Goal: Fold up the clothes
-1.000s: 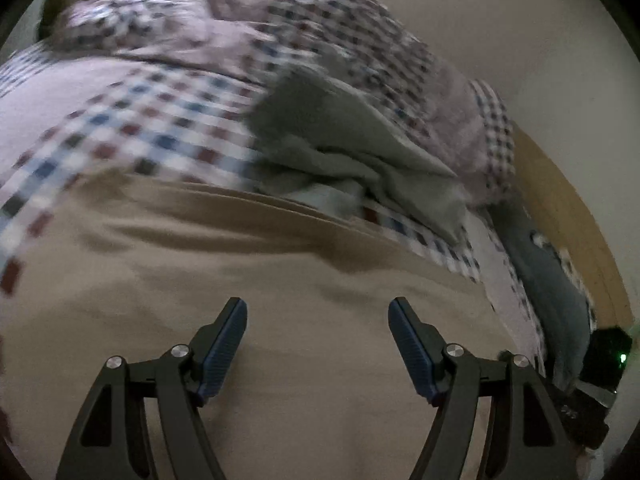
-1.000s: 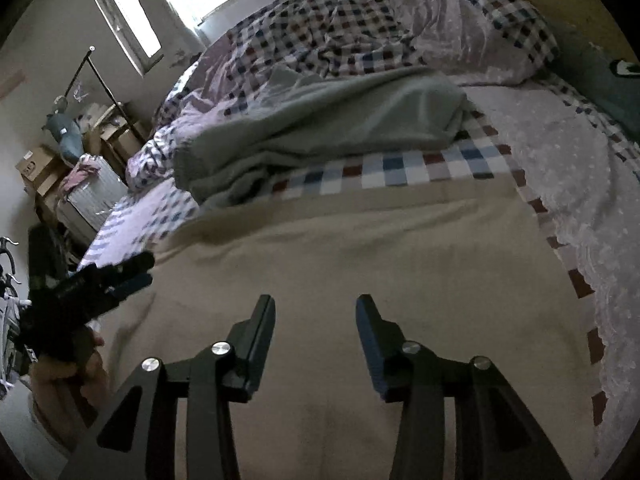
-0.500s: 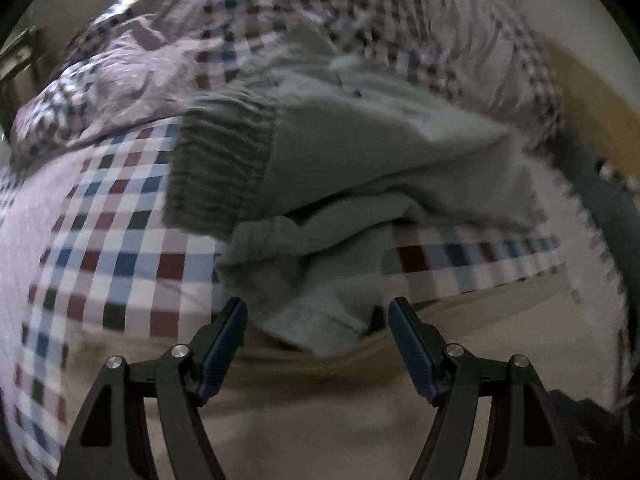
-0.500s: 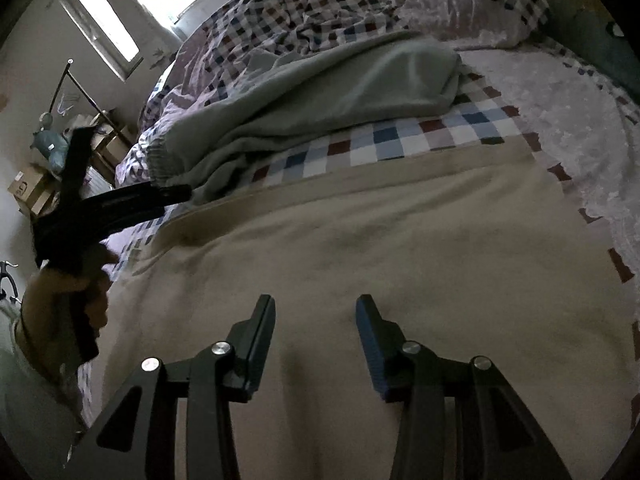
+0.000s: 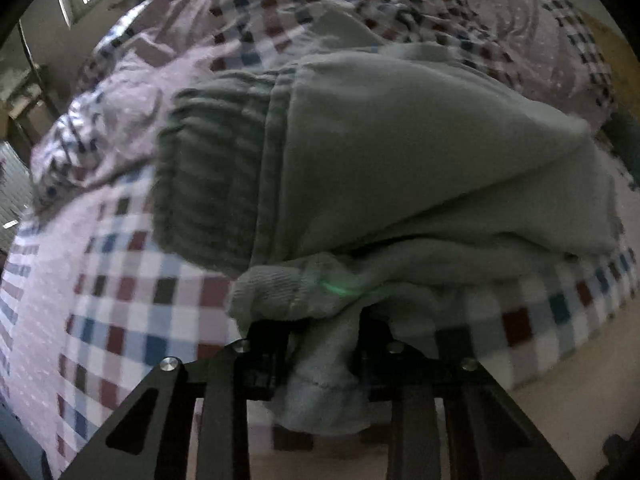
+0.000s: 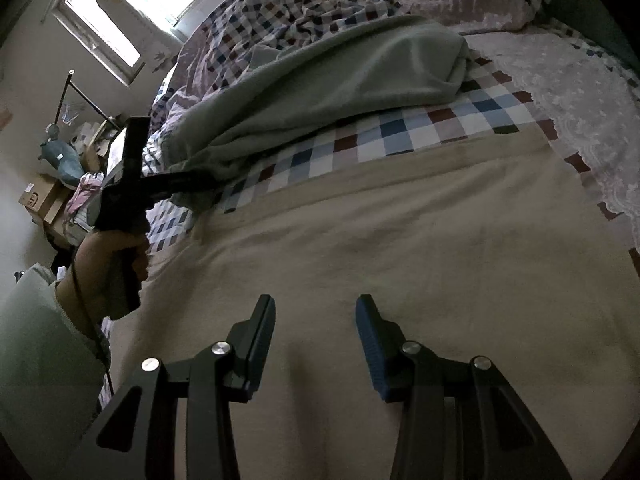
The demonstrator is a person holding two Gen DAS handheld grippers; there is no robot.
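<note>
The grey-green garment (image 6: pixel 328 92) lies rumpled on the bed (image 6: pixel 400 240), in the upper middle of the right wrist view, heaped partly on the checked sheet (image 6: pixel 432 128) and against the crumpled checked quilt (image 6: pixel 304 4) behind it. Its long axis runs from the lower left of that frame, where its ribbed band (image 5: pixel 212 176) end sits, up to the upper right, where the bulk is bunched.

The left tongs (image 5: pixel 324 344) are at that lower-left end. In the left wrist view a fold of the garment's edge hangs between their jaws at the bottom centre, and the jaws are closing on it; the pads are hidden by cloth, so whether they already press is hard to say. The person's hand (image 6: pixel 108 256) holds them at the left of the right wrist view.

The right tongs (image 6: pixel 316 332) hover released, with nothing between them, over the bare beige blanket, well apart from the garment, which lies ahead of them towards the top of their frame. The left side is plainly the nearer; the far bunched end is the part the right would have to reach, likely to spread the piece flat.
</note>
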